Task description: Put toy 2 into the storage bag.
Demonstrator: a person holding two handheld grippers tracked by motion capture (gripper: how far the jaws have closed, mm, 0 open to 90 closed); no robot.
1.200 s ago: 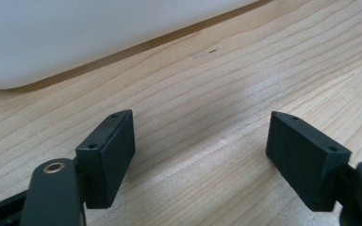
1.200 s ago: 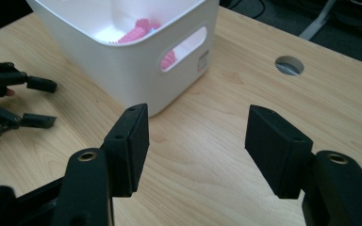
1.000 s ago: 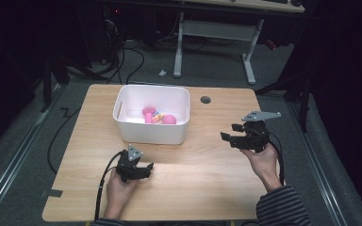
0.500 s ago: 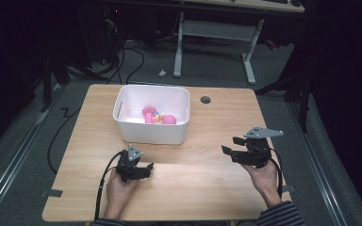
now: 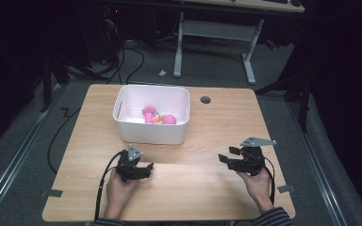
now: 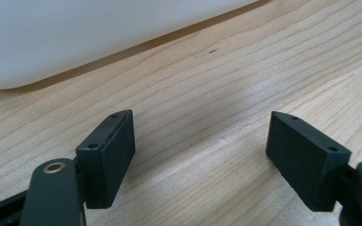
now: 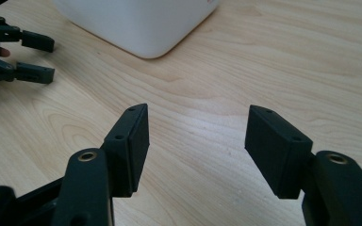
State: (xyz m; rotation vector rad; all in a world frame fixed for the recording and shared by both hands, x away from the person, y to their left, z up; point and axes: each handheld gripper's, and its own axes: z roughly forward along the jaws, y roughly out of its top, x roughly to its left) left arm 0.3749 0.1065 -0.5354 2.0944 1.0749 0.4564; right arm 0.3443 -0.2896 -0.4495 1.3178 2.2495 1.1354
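Right black two-jaw gripper (image 5: 228,157) has sunk toward the pale wooden table (image 5: 193,193); the left gripper (image 5: 146,168) has not moved.
Both are released, jaws apart on nothing. The white plastic bin (image 5: 151,134) sits just ahead of the left gripper and well apart from the right, with pink toys (image 5: 168,119) inside. Reaching them likely means lifting over the near rim, which blocks a level approach.

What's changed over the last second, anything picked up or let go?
The right gripper has come down from above the table's right side to just over the table, nearer the person; its jaws stand apart with nothing between them. Nothing was picked up or let go. The left gripper, the white bin and the pink toys in it stayed where they were.
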